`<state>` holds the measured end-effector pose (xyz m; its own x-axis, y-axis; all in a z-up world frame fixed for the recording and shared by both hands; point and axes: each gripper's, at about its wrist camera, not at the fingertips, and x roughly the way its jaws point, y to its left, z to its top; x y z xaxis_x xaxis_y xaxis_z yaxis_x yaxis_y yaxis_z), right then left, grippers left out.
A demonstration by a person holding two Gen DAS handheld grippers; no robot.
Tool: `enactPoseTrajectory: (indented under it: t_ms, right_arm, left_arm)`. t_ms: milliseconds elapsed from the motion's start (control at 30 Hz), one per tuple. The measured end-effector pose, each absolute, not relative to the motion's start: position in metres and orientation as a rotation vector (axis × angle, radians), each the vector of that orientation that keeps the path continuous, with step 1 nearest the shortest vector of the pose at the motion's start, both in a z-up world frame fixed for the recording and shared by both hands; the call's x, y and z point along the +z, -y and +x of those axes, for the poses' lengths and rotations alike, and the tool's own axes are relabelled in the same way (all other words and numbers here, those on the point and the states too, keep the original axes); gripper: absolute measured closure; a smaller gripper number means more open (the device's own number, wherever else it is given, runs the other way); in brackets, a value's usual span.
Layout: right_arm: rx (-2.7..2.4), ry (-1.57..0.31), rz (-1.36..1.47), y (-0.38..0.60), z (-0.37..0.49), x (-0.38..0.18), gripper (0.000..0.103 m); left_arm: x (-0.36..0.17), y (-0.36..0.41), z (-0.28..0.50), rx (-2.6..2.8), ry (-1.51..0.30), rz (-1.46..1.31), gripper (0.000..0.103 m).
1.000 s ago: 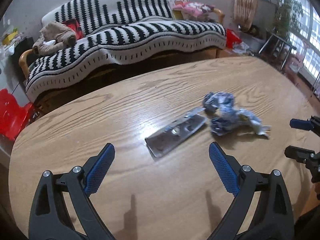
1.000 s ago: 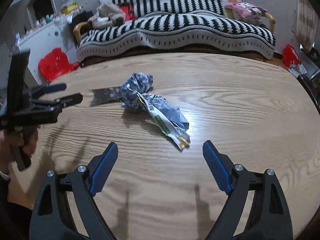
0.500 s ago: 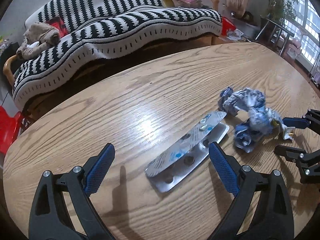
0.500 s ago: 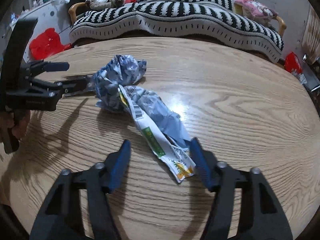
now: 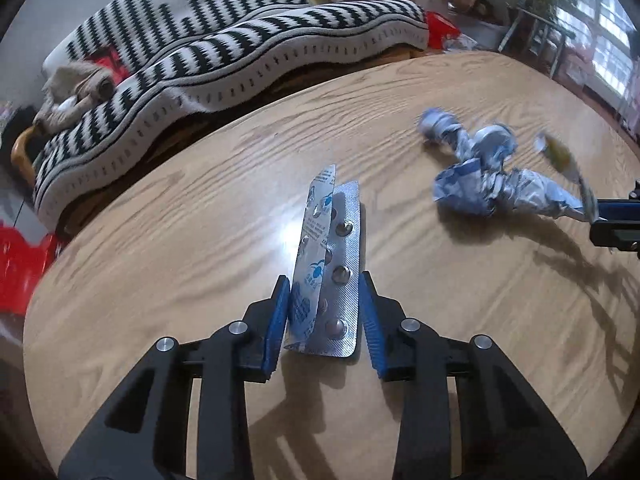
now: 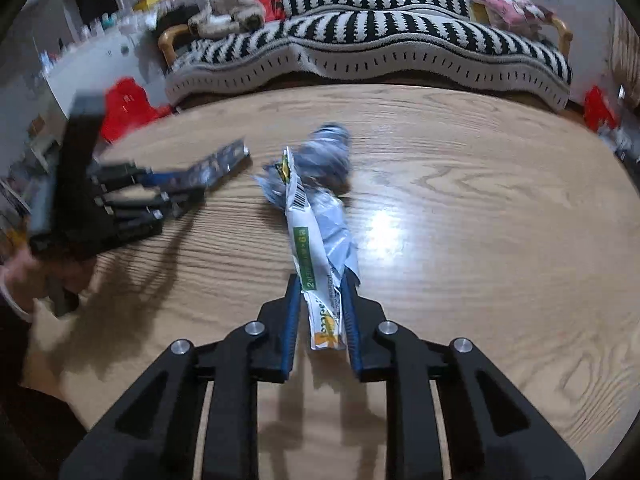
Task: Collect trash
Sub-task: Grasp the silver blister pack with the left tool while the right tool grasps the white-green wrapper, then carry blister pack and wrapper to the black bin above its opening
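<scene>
Silver foil of the pill strip stands between the blue pads of our left gripper, whose jaws have just been closing onto it above the wooden table. Our right gripper, also just closing, pinches the white end of the crumpled wrapper, which trails back over the tabletop.

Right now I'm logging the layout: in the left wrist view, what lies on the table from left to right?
Blister pack in the left hand-held gripper → crumpled wrapper → right hand-held gripper.
</scene>
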<state>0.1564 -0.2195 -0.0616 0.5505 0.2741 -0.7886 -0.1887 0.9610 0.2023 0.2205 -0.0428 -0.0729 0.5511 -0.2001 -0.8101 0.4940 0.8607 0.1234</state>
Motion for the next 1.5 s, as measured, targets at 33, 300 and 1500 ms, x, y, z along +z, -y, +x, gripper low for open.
enactPoseTrajectory:
  t_ms: [33,300,1500]
  right_arm:
    - [0.292,-0.965,0.134,0.224,0.149,-0.06,0.082]
    - [0.25,-1.042,0.133,0.253,0.089,-0.067,0.082]
    - [-0.368,-0.87,0.341,0.531,-0.133,-0.027,0.081]
  left_arm:
    - [-0.07,0.039,0.213,-0.42,-0.91,0.335,0.069]
    - [-0.033,0.041,0.152,-0.442,-0.882,0.276,0.069]
    - [-0.027,0.373,-0.024,-0.945,-0.837,0.326,0.069]
